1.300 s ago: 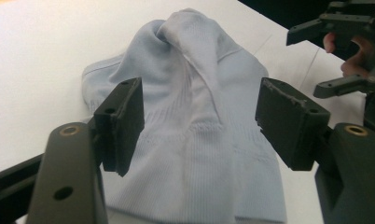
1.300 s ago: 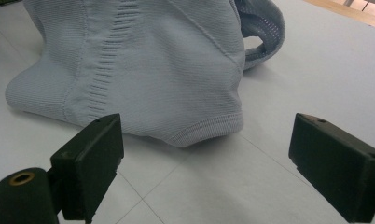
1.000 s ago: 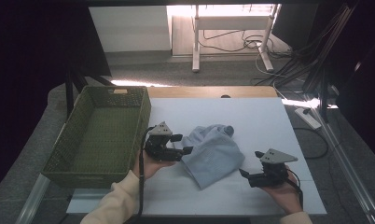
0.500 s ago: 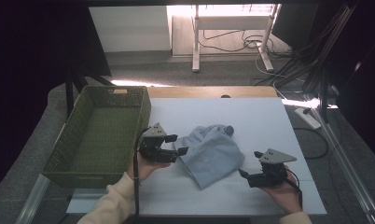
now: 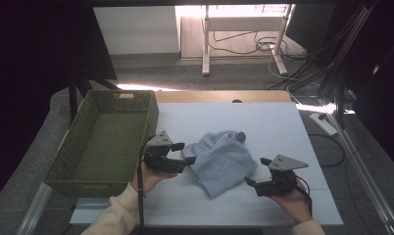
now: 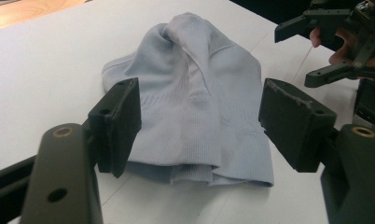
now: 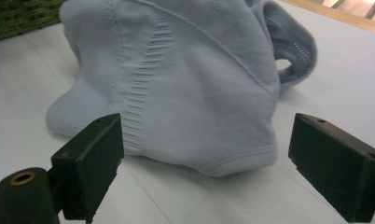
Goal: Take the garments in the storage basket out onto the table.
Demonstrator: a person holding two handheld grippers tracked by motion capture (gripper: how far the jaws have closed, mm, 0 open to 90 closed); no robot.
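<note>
A pale blue-grey knitted cloth [image 5: 222, 159] lies crumpled on the white table top [image 5: 263, 122], with a rolled cuff at its far end. My left gripper [image 5: 184, 152] is at the cloth's left edge. Its jaws are open, and the cloth [image 6: 199, 102] lies just ahead between the pads without touching them. My right gripper [image 5: 257, 171] stands open just off the cloth's near right corner. In the right gripper view the cloth's hem [image 7: 185, 79] lies ahead of the open gripper [image 7: 209, 158], its two black pads well apart. The left gripper view also shows the right gripper [image 6: 335, 46] beyond the cloth.
A green woven basket [image 5: 62, 152] stands along the table's left side, close behind my left hand; its corner [image 7: 17, 16] appears in the right gripper view. Beyond the white top is a wooden strip [image 5: 219, 96], then floor with cables and a stand's legs.
The left gripper has shifted very slightly toward the basket. The cloth and the right gripper have stayed where they were.
</note>
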